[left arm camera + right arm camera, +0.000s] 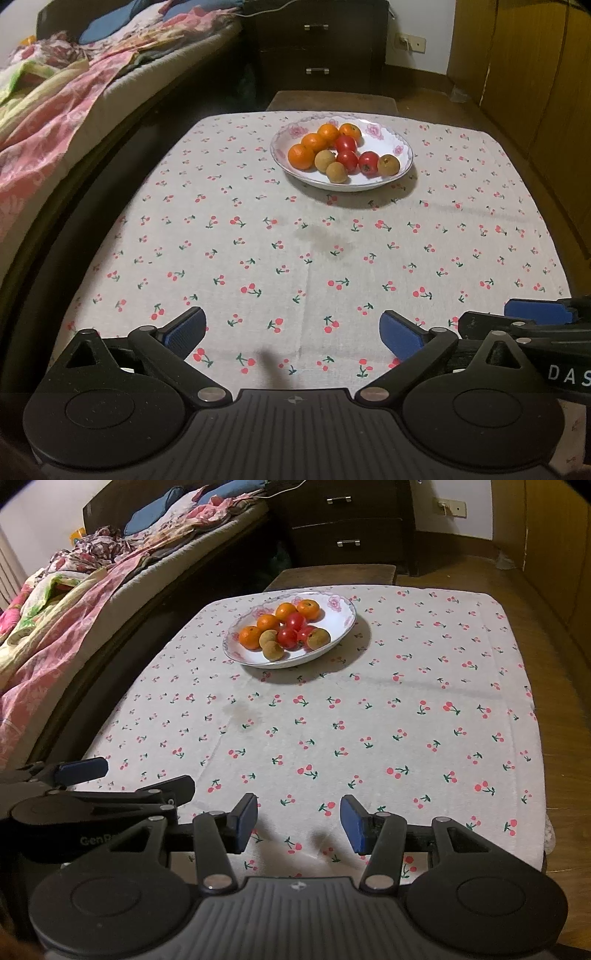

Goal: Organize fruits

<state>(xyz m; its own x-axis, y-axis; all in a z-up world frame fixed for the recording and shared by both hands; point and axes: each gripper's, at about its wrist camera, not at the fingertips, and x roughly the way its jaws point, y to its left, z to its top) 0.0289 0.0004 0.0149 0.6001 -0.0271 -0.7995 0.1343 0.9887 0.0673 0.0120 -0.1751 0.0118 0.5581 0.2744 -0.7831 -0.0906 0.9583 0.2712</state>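
Both grippers, left gripper (291, 330) and right gripper (298, 821), fingers spread, empty; fruits in plate (388, 181) well apart.

Counted on far plate (400, 168): oranges (301, 156), four; tomatoes (347, 161), three; brown round fruits (388, 164), three. Plates: one.

Oranges (314, 142), tomatoes (347, 158), longans (332, 168) — all in plate (391, 173)

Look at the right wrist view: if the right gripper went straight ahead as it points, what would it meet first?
Probably only the tablecloth: the open right gripper aims past the plate, which sits left of its line. Depth is hard to judge.
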